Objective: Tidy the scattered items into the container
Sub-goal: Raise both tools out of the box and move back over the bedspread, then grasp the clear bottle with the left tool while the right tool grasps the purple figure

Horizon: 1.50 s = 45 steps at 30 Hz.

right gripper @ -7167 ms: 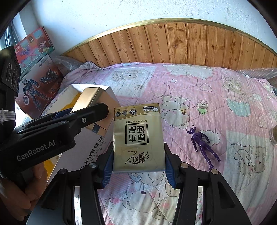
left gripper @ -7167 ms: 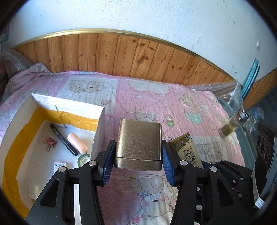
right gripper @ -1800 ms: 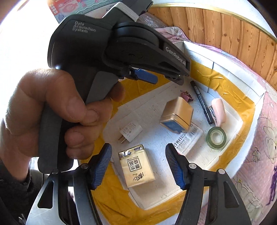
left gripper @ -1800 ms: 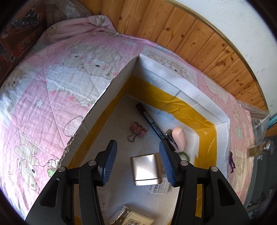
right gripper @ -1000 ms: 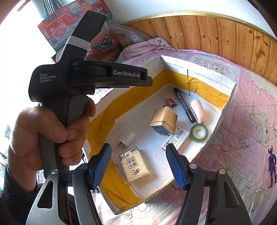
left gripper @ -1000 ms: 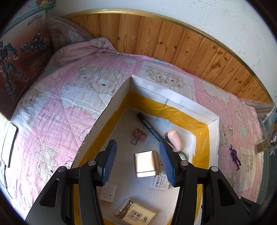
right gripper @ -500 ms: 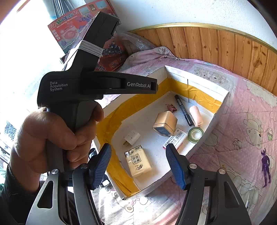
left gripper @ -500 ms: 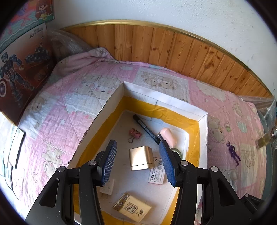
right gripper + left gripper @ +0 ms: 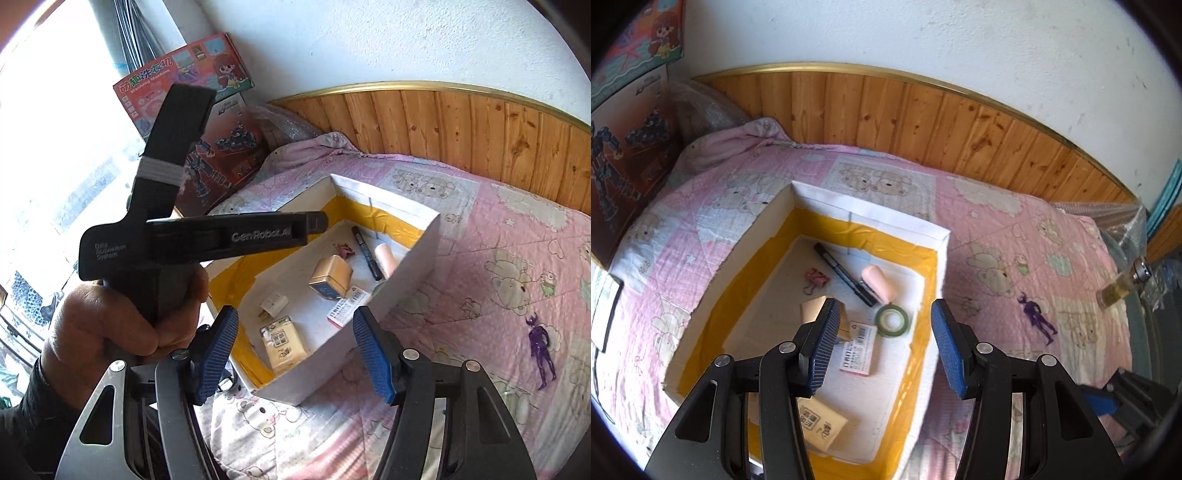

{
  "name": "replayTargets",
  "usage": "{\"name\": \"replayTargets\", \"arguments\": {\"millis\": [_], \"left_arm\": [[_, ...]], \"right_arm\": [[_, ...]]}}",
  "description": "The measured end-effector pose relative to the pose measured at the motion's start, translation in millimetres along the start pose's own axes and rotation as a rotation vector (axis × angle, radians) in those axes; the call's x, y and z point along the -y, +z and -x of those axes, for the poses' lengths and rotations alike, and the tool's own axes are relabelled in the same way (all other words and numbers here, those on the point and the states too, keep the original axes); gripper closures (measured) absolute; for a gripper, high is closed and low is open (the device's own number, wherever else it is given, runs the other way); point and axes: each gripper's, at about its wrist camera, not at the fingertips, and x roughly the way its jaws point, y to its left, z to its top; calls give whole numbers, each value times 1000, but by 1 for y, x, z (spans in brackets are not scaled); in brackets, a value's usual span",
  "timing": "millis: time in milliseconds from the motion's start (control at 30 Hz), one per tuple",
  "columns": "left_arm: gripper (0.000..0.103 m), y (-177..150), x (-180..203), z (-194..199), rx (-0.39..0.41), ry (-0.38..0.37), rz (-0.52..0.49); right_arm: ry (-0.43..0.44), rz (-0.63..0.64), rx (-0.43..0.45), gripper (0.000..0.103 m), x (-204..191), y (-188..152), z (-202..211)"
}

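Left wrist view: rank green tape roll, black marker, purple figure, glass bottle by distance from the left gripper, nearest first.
From the left gripper:
1. Green tape roll, in the box, just past the fingertips.
2. Black marker, deeper in the box, toward its back wall.
3. Purple figure, right, on the quilt.
4. Glass bottle, far right edge.

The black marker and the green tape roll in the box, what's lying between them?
The pink capsule-shaped case lies between the black marker and the green tape roll, touching the marker's tip end. The left wrist view shows it.

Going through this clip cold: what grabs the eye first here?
The white cardboard box with yellow-taped inner walls, mid-bed on the pink bear quilt, holding a gold tin, a black marker and a green tape roll. Right of it on the quilt lies a purple figurine.
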Motion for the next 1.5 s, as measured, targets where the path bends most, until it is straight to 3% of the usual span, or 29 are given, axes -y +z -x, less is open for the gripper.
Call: {"name": "replayTargets", "arguments": {"millis": [167,300,433,567,667,967,1000,1100,1167,1267,1400,1500], "left_arm": [[49,-20,44,-8,-47,-69,-63],[49,-41,83,-28,-124,-145,-84],[49,-69,126,-55,-227,-209,-119],[49,-81,152,-72,-270,-205,-157],[49,-77,156,-78,-269,-204,-151],[49,-74,155,-111,-308,-190,-135],[49,-73,157,-114,-311,-192,-136],[49,-70,160,-121,-315,-201,-139],[49,-68,164,-125,-316,-208,-142],[49,-67,168,-133,-322,-214,-145],[49,-70,175,-142,-333,-224,-151],[49,-75,180,-147,-348,-232,-169]], "right_arm": [[-106,-51,21,49,51,-8,34],[-277,-65,21,54,99,-17,56],[-486,-15,-79,60,147,-36,49],[-585,39,-215,63,191,-64,18],[-621,107,-261,63,205,-77,-1],[-587,150,-351,65,236,-95,-50],[-579,136,-358,76,242,-96,-53],[-510,24,-357,91,263,-95,-52],[-444,-82,-334,92,278,-92,-46],[-253,-345,-267,93,308,-89,-30],[157,-830,-131,96,355,-109,-8],[199,-991,-104,94,376,-128,-1]]}}
